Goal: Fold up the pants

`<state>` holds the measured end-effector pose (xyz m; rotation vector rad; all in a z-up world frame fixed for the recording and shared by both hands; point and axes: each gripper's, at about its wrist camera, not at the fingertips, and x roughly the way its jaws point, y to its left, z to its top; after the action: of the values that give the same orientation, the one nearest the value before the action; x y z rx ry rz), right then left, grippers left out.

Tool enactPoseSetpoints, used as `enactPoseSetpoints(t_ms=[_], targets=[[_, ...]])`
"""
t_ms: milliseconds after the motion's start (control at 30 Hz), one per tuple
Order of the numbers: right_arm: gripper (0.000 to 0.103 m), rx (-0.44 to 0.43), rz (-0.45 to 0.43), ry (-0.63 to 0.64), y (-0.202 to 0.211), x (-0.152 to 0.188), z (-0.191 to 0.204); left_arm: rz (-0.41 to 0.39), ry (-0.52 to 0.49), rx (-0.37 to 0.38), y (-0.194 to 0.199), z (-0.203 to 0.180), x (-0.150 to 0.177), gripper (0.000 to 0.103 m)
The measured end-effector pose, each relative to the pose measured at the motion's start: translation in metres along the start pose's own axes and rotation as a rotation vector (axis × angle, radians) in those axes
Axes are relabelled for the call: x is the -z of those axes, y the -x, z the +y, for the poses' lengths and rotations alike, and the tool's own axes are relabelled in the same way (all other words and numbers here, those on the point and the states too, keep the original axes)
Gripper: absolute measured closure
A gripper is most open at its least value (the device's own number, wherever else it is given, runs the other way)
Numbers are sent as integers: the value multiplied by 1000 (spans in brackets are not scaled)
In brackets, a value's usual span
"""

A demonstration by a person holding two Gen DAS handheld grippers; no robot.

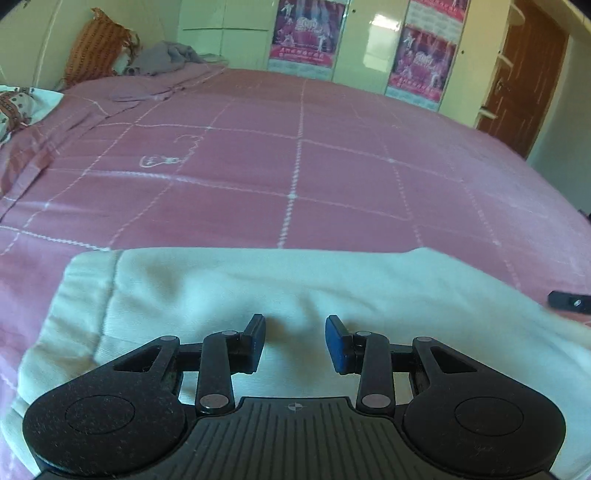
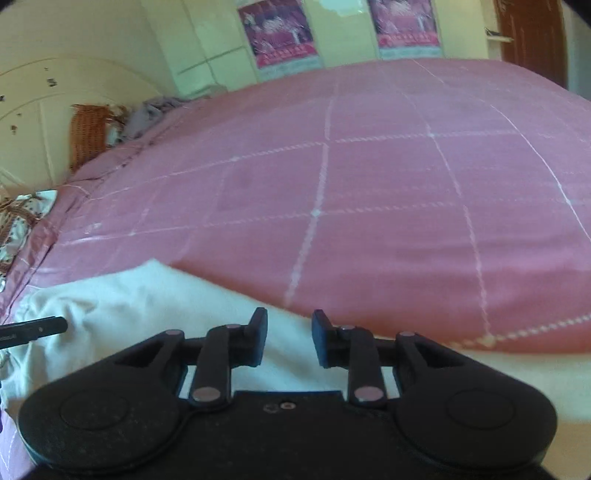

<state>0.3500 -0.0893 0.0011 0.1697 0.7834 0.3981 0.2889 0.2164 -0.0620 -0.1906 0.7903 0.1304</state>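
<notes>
White pants (image 1: pixel 221 288) lie flat on the pink bed cover (image 1: pixel 332 177), folded into a wide band with a hemmed end at the left. My left gripper (image 1: pixel 295 326) hovers over the middle of the band, its jaws apart, nothing pinched between the blue pads. In the right wrist view the pants (image 2: pixel 129 302) fill the lower left. My right gripper (image 2: pixel 290 319) stands open above their far edge, holding nothing. A tip of the right gripper (image 1: pixel 569 302) shows at the right rim of the left wrist view, and a finger of the left gripper (image 2: pixel 37 328) shows at the left of the right wrist view.
The pink checked bed cover (image 2: pixel 406 184) stretches far ahead. An orange pillow (image 1: pixel 96 48) and a crumpled grey cloth (image 1: pixel 166 55) lie at the head end. Cream wardrobes with posters (image 1: pixel 306 33) and a brown door (image 1: pixel 528 74) stand behind the bed.
</notes>
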Motion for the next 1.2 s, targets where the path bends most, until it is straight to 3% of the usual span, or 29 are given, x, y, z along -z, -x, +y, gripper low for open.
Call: enactPoseSetpoints(t_ms=[33,100,167,433,633,700,767,833,900,967,1000,1033,1100,1200], targets=[[75,-35,-5,16,-4,-2,11,45,-12,-11,-10,4,2,66],[76,-105,39,24,-27,-5,29,35,-25,12,-14,8,6,65],[76,-35,147,47,-59,2,40,41,-56,1,-10,4,6,65],[71,-31,24,50,-12,8,23,37,-151,-56,10,-12,13,64],[71,26,65,20,24,36,-39,40,-190,-21,31,-31,31,63],[75,60,85,40,37,47,-67,47,-183,-17,36,-31,40,60],[76,88,61,-36,58,53,-106,46,-164,-1,41,-29,44,55],[83,125,13,-150,82,58,-158,50,-140,6,45,-28,48,53],[103,127,-16,-303,99,62,-208,42,-134,8,51,-31,49,53],[103,225,-83,-434,125,68,-245,22,-120,30,56,-36,48,53],[98,242,-112,-477,138,70,-255,10,-112,43,59,-39,48,53],[85,240,-141,-505,150,73,-262,-9,-105,54,61,-43,47,53],[77,244,-198,-474,171,77,-261,-19,-100,70,62,-51,47,53],[72,238,-272,-462,199,89,-263,50,-111,68,49,-61,57,53]])
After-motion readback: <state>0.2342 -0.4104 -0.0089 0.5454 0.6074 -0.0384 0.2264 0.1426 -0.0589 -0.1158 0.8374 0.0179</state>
